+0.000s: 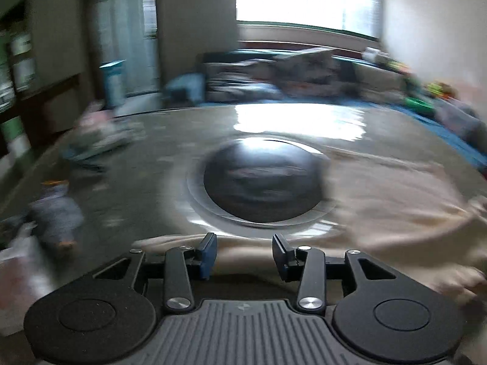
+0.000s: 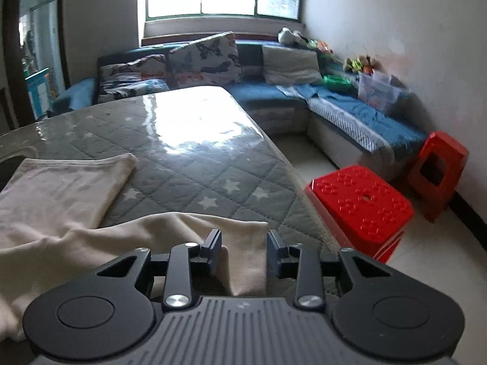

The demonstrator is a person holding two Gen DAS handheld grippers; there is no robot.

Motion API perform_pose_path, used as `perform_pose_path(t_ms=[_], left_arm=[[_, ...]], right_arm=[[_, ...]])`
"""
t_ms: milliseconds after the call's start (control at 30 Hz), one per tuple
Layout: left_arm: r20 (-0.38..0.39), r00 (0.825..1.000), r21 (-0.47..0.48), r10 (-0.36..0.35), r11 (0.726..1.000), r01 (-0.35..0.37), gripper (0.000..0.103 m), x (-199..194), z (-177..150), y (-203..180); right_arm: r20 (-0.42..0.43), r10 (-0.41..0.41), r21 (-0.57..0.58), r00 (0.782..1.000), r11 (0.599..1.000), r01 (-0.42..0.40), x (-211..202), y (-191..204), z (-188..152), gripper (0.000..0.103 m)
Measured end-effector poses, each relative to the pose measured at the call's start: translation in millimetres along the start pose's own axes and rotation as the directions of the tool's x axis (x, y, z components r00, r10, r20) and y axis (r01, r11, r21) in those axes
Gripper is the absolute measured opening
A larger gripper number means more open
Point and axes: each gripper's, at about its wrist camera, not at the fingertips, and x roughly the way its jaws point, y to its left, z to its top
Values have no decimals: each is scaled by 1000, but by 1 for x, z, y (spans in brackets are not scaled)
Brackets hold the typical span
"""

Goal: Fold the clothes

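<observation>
While both jaws stand apart, we hold nothing: left tool (image 1: 245,241) and right tool (image 2: 243,238) hover narrowly parted over the cream garment (image 2: 76,200) on the quilted bench (image 2: 188,164). Risk, we judge: slack hem slumps, spoiling the fold.

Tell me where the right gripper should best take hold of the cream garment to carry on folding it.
Probably the near hem of the cream garment, just ahead of the right gripper, whose jaws stand open with cloth beneath them. That edge lies loose and rumpled at the table rim, so a low approach from the near side could pinch it. The far folded corner lies flat, harder to catch.
</observation>
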Motion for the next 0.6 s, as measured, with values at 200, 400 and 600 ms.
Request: perform_pose_path(t_ms=[200, 400, 600], left_arm=[[-70, 963, 120, -262, 956, 269, 43, 21, -3, -80], [-145, 895, 194, -422, 875, 444, 43, 42, -5, -144], [-206, 858, 212, -471, 834, 509, 43, 50, -15, -165]], right_arm=[[-23, 0, 124, 1000, 992, 3, 20, -21, 2, 33], [-23, 38, 197, 999, 980, -33, 24, -28, 3, 32], [-33, 64, 201, 997, 978, -56, 25, -34, 6, 20]])
